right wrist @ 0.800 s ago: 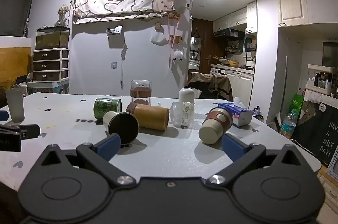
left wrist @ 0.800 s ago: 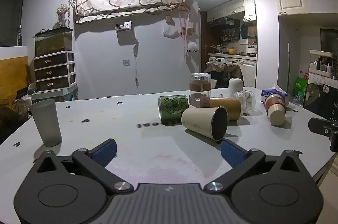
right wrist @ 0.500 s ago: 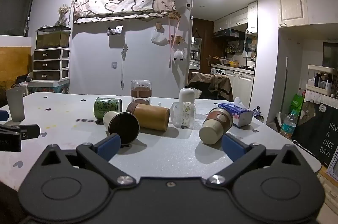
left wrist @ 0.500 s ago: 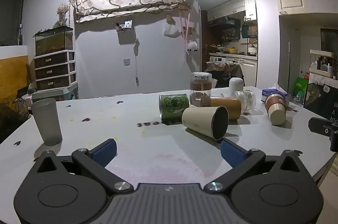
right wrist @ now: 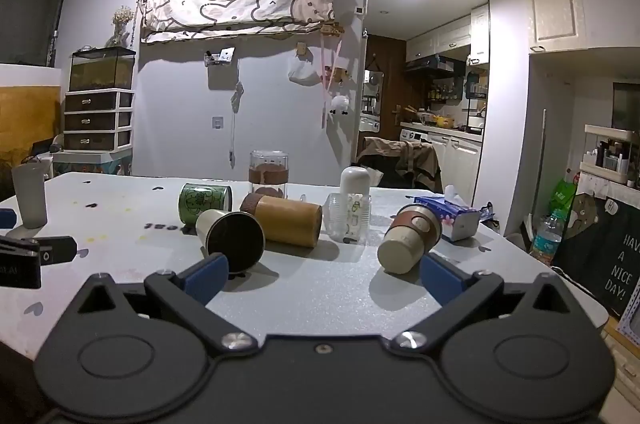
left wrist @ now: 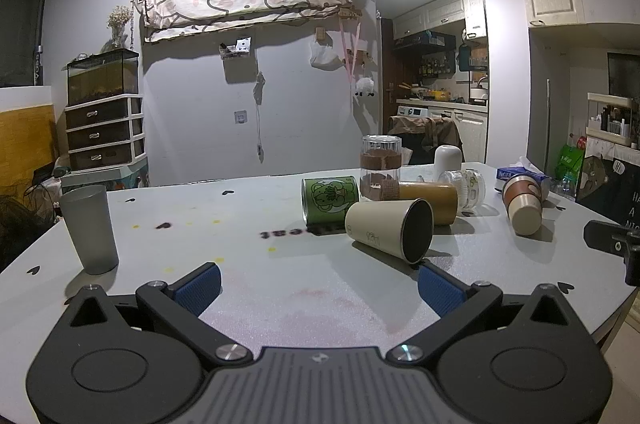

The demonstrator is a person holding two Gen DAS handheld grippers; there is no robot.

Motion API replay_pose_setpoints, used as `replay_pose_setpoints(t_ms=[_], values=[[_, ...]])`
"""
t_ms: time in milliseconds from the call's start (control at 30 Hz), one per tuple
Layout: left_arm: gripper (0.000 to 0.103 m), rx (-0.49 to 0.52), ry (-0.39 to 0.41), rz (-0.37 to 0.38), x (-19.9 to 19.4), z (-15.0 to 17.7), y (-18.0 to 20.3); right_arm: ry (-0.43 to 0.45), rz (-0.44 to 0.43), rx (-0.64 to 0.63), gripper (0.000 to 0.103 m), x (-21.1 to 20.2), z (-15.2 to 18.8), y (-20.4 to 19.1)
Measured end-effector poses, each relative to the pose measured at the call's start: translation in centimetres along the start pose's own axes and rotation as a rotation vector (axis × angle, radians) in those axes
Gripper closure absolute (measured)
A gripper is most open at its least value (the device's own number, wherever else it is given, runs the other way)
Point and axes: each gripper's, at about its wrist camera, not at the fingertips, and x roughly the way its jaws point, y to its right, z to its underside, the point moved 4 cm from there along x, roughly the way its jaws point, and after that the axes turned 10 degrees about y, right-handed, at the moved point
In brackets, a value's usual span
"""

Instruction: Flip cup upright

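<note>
The cream cup point(left wrist: 387, 230) lies on its side on the tabletop point(left wrist: 240, 264), just ahead of your left gripper point(left wrist: 319, 287), close to its right finger, its dark mouth turned toward you. It looks light and stiff, probably smooth, so it may roll; take it across the middle of its wall. Both your left and right gripper point(right wrist: 325, 278) have fingers wide apart, holding nothing. Behind it lie a green can point(left wrist: 330, 195) and a brown tumbler point(left wrist: 426, 197).

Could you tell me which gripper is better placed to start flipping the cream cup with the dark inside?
Left, probably: the open left gripper has the cream cup just beyond its right finger, mouth toward it.
</note>
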Motion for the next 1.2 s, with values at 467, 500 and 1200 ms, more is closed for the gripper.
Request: replay_pose_setpoints(t_ms=[467, 500, 1200], values=[[0.0, 0.0, -0.001, 0.0, 0.03, 0.02, 0.01, -0.004, -0.002, -0.001, 0.0, 0.08, -0.11, -0.37], [0.0, 0.001, -0.001, 0.0, 0.02, 0.0, 0.01, -0.004, -0.001, -0.001, 0.0, 0.07, -0.13, -0.38], [0.0, 0.0, -0.002, 0.001, 0.15, 0.05, -0.07, -0.01, -0.004, 0.0, 0.0, 0.35, 0.08, -0.39]])
